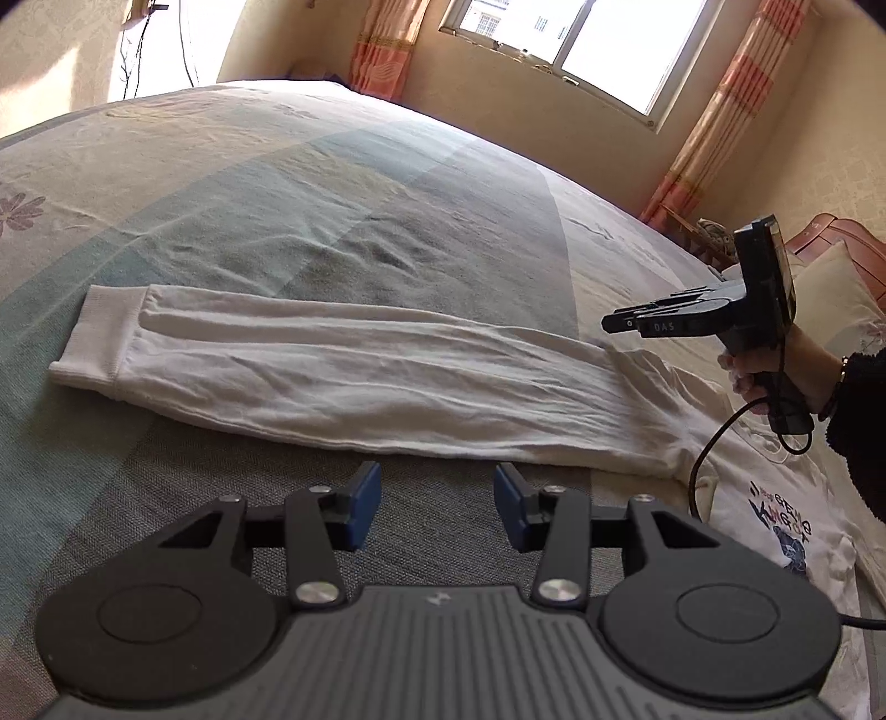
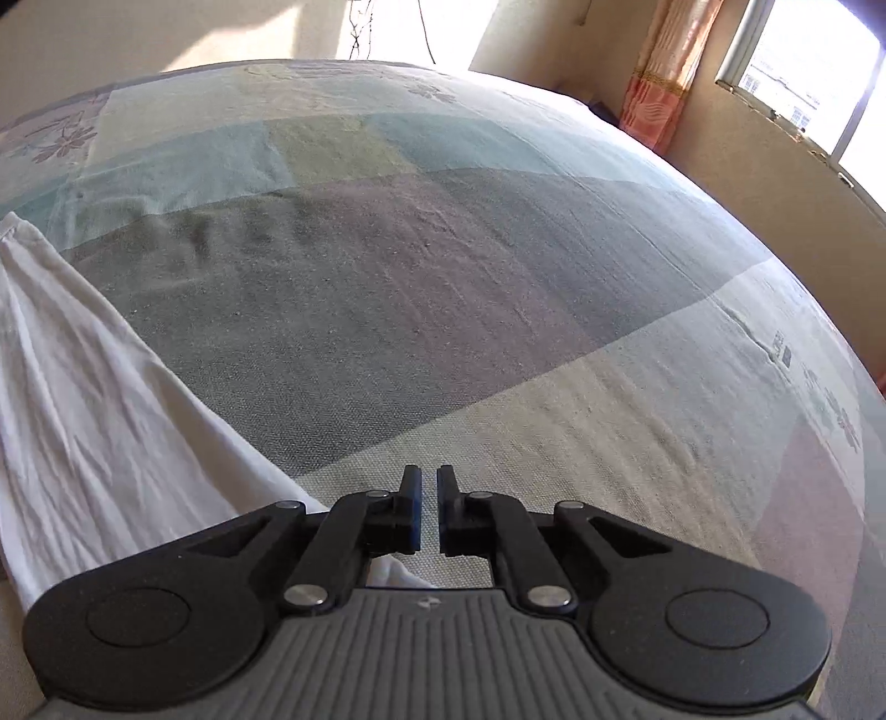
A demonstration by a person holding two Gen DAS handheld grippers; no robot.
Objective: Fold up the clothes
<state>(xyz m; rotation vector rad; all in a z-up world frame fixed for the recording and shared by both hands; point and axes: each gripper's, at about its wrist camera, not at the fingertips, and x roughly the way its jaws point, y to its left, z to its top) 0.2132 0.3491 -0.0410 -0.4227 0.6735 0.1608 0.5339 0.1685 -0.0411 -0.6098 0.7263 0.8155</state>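
A white long-sleeved shirt lies flat on the bed. Its sleeve (image 1: 343,376) stretches to the left and ends in a ribbed cuff (image 1: 94,343). The shirt's body with a blue print (image 1: 775,520) lies at the right. My left gripper (image 1: 437,504) hovers open just before the sleeve's near edge, with nothing between its blue pads. A hand holds my right gripper (image 1: 612,323) above the shoulder area, apart from the cloth. In the right wrist view that gripper (image 2: 428,509) is shut on nothing, and the sleeve (image 2: 94,432) runs along its left.
The bed cover (image 2: 443,249) is a patchwork of grey, teal and beige and spreads wide beyond the shirt. A pillow (image 1: 830,299) and a wooden headboard (image 1: 853,243) are at the far right. A window (image 1: 581,33) with orange curtains (image 1: 714,122) is behind. A black cable (image 1: 703,459) hangs over the shirt.
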